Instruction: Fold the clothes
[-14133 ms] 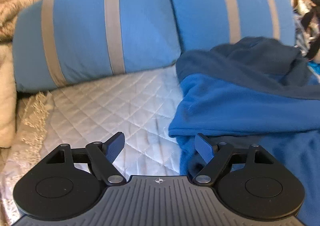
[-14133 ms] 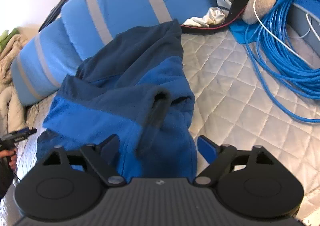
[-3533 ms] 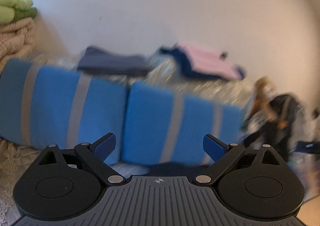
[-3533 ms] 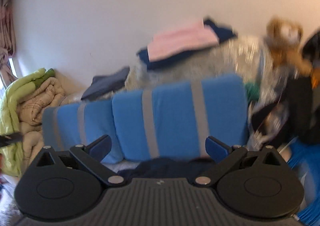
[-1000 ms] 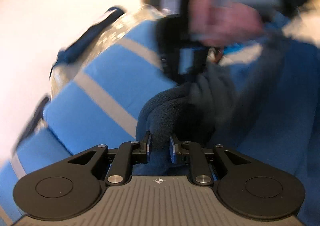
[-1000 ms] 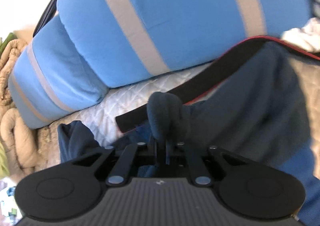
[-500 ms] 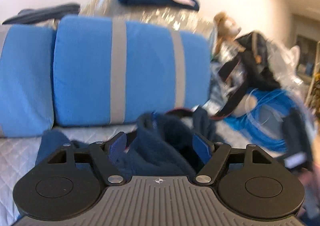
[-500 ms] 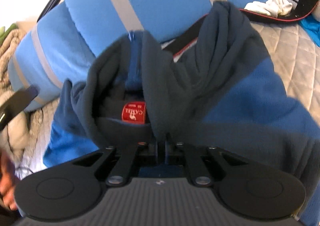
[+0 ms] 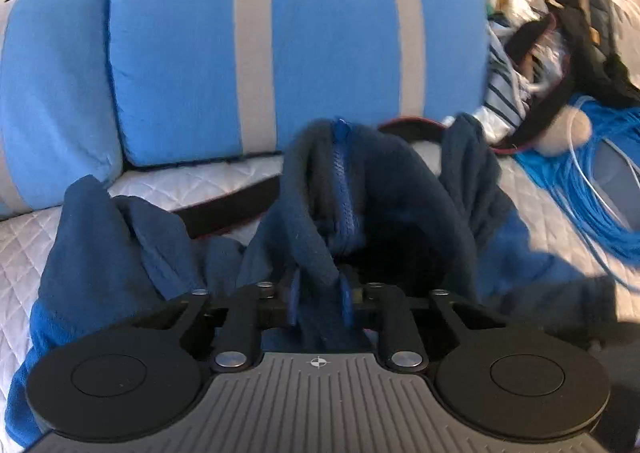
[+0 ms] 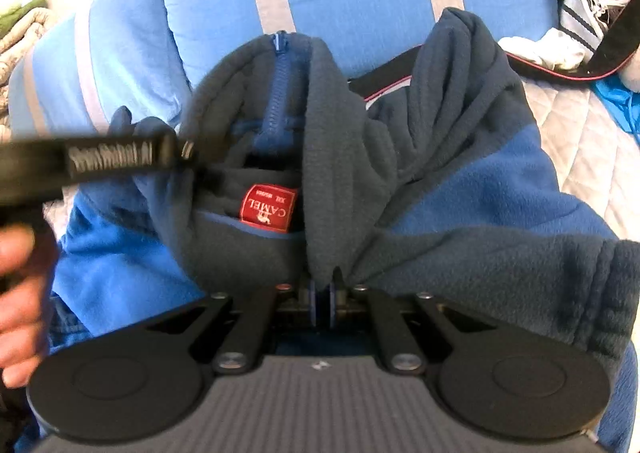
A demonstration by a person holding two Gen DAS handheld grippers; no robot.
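Note:
A two-tone fleece jacket [image 9: 380,193], dark navy over bright blue, lies bunched on the quilted bed. Its collar stands up, showing a blue zipper [image 10: 280,93] and a red label [image 10: 267,209]. My left gripper [image 9: 320,301] is closing, and its blue pads press on a fold of navy fleece beside the zipper. My right gripper [image 10: 322,305] is shut on the collar's edge, with the fleece drawn up into its pads. In the right wrist view the left gripper's black body [image 10: 80,169] crosses from the left, held by a hand [image 10: 16,293].
Two blue pillows with grey stripes [image 9: 300,45] stand against the wall behind the jacket. A black strap [image 9: 228,205] runs under the collar on the white quilt [image 9: 24,245]. At the right lie a coil of blue cable [image 9: 592,173], a dark bag and striped cloth.
Half a second ago the left jaws stood open over the collar; now they are closed on a fold of it. The right gripper kept its grip, and the collar opened toward it.

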